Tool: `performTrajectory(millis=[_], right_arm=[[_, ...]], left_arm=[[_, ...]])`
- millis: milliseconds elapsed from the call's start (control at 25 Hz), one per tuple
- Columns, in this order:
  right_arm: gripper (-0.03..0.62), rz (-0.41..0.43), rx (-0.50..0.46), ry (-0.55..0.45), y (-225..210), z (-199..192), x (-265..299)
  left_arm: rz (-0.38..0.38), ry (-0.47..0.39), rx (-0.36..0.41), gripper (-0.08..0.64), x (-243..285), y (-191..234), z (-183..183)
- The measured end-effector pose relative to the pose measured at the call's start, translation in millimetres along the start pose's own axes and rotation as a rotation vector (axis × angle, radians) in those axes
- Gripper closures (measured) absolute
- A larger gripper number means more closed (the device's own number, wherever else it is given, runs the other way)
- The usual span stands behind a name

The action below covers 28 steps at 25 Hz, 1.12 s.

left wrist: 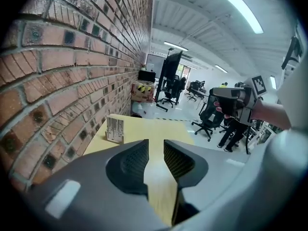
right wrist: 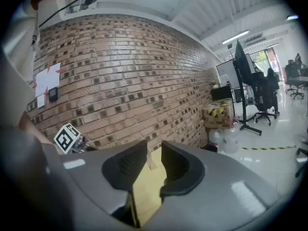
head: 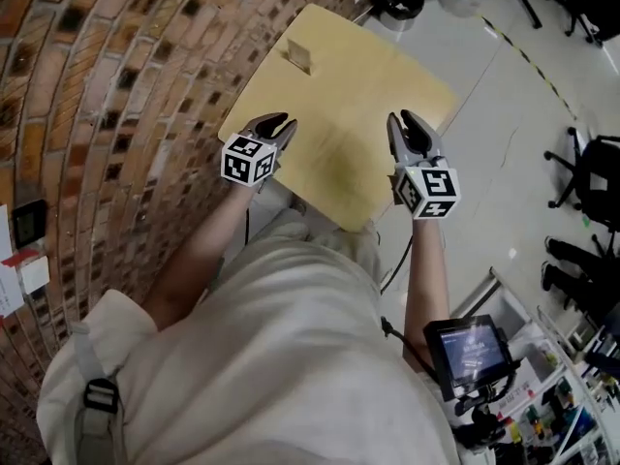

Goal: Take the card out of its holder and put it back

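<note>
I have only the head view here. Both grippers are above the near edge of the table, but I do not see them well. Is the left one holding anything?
Observer: No. In the left gripper view the left gripper is open, and between its fingers only the bare table shows.
Operator: And the right one?
Observer: The right gripper is open too, with nothing held. Its own view shows the card holder far off, in line with the gap.
Operator: Is the card in it?
Observer: The left gripper view shows printed dark lines on the card holder's upright face. I cannot tell whether that is the card.
</note>
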State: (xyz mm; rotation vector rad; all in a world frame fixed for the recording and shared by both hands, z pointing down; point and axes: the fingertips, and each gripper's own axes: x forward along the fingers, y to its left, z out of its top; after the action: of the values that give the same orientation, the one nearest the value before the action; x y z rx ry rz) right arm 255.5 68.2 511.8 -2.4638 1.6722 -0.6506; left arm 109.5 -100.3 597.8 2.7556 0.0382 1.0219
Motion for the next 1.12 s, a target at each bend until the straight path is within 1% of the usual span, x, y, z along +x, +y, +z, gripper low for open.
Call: performTrajectory(millis=[240,360,440,560,680,800,1000,1120], right_arm=[[0.503,0.128,-0.034,0.053,-13,9,35],[0.503,0.192,-0.065,0.084,-13,13,57],[0.503,0.227,-0.088,0.101,-7,16,72],[0.503,0.267,-0.108,0.138,2,10,96],[0.503,0.274,-0.122,0.2,0,-9,126],[0.503,0.29,-0.122,0.25,2,-24,152],[0.503,0.342,-0.163,0.305,15,-43,205],[0.503,0.362,-0.185,0.336,23,-58,237]], left_arm=[[0.1,-0.035,-0.059,0.442,3,6,17],[0.15,-0.059,-0.086,0.44,-2,13,23],[0.169,-0.078,-0.108,0.44,-6,17,24],[0.183,-0.104,-0.163,0.44,-10,22,18],[0.18,-0.103,-0.209,0.44,-4,29,6],[0.176,-0.091,-0.229,0.44,1,33,-4],[0.205,-0.116,-0.275,0.44,2,52,-1],[0.208,-0.122,-0.294,0.44,6,55,-1]])
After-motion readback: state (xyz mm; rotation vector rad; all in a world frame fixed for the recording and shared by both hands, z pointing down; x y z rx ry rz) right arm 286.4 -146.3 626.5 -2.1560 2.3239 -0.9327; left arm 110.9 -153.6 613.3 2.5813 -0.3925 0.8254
